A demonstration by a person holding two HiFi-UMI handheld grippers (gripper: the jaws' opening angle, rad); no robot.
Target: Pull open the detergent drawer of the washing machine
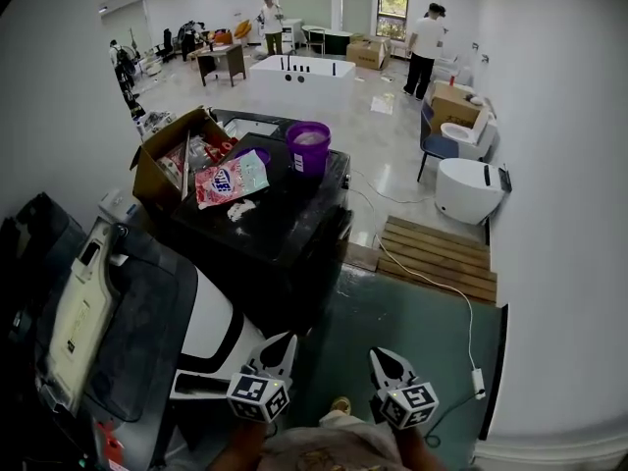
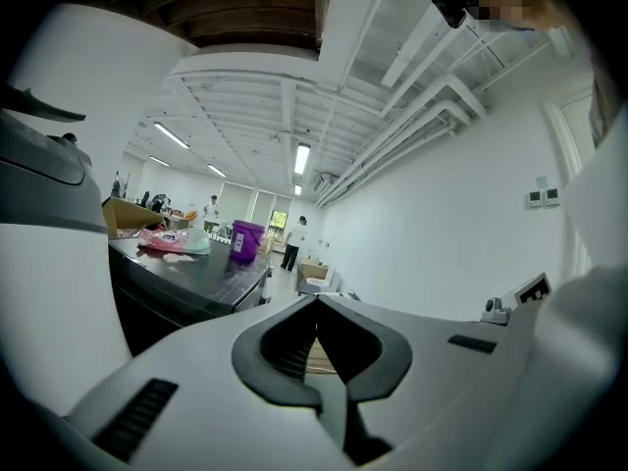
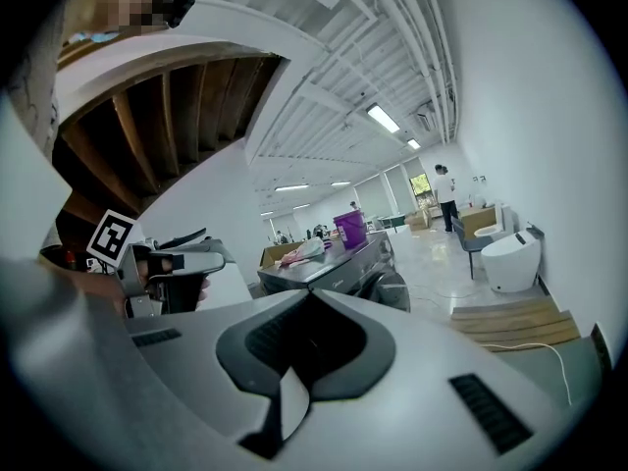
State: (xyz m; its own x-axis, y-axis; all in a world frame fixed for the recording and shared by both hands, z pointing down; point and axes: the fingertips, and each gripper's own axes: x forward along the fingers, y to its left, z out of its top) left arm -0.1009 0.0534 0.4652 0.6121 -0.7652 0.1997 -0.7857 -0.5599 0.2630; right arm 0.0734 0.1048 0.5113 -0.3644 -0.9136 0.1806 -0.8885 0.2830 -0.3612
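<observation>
The black washing machine [image 1: 294,226] stands in the middle of the head view, its top facing me; I cannot make out its detergent drawer. Both grippers hover low at the bottom edge, well short of the machine. My left gripper [image 1: 283,341] has its jaws together and nothing in them, as its own view confirms [image 2: 316,300]. My right gripper [image 1: 381,355] is likewise shut and empty [image 3: 309,292]. The right gripper view shows the machine's front [image 3: 358,263] ahead and the left gripper [image 3: 167,263] beside it.
On the machine's top sit a purple bucket [image 1: 308,147] and a pink-and-blue detergent bag [image 1: 228,180]; an open cardboard box [image 1: 167,160] adjoins it at left. A white rounded appliance [image 1: 211,322] stands near left. A wooden pallet [image 1: 437,255], cable [image 1: 469,312] and white toilet [image 1: 469,189] lie right.
</observation>
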